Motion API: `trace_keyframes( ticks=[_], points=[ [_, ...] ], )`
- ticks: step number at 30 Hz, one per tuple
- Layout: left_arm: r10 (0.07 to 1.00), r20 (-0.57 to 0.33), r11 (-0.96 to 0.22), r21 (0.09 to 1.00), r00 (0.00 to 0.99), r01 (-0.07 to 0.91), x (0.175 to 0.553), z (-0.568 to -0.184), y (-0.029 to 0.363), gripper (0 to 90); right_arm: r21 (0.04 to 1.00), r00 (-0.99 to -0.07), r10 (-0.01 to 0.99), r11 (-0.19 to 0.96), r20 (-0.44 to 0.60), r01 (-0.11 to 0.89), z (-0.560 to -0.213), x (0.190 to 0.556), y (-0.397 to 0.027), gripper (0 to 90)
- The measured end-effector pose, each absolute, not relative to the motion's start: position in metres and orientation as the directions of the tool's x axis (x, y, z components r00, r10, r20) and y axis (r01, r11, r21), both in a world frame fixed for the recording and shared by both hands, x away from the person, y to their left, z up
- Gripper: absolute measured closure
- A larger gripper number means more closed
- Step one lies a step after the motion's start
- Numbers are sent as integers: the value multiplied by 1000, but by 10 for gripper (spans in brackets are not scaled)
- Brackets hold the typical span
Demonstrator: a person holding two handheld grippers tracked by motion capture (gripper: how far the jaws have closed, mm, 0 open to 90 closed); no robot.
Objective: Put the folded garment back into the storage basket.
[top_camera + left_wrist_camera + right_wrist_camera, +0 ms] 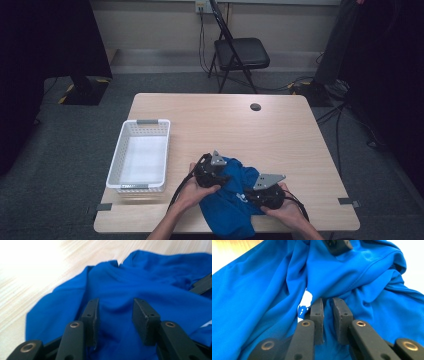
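Note:
A crumpled blue shirt (pixel 231 210) lies at the table's near edge and hangs a little over it. My left gripper (pixel 212 172) rests on its left part. In the left gripper view the jaws (pixel 116 306) stand apart over the blue cloth (pixel 150 272), with a soft ridge of fabric between them and the pads not pressing it. My right gripper (pixel 265 192) is on the shirt's right part. In the right gripper view its jaws (pixel 327 301) are pinched on a fold of the shirt (pixel 249 302), next to a white label (pixel 305 303).
A white slatted basket (pixel 116 160) stands to the left on the wooden table (pixel 225 120). A small black disc (pixel 255 106) sits near the table's far edge. A folding chair (pixel 240 52) stands beyond the table, with dark equipment and cables on the floor at both sides.

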State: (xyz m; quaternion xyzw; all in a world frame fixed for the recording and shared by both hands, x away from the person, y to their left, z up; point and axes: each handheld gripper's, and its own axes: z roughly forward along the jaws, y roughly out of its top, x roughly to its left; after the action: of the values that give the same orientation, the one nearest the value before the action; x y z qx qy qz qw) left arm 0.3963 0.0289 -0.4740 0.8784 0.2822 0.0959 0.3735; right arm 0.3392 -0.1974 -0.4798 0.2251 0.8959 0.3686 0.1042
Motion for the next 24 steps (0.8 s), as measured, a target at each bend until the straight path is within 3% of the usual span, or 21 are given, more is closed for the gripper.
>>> trace_keyframes(
  ticks=[11,17,20,24],
  points=[
    [510,-50,-659,618,859,428,385,-473,24,572,706,-893,449,627,16,328,-473,337,-204,703],
    [485,-59,-676,607,873,417,381,-472,25,571,749,-833,552,536,38,389,-467,348,-217,671],
    [485,-60,-677,607,873,417,381,-471,25,571,738,-804,593,524,42,425,-474,355,-217,624],
    [482,-60,-677,607,874,415,381,-472,25,571,726,-761,649,520,8,451,-481,359,-214,475]
  ],
)
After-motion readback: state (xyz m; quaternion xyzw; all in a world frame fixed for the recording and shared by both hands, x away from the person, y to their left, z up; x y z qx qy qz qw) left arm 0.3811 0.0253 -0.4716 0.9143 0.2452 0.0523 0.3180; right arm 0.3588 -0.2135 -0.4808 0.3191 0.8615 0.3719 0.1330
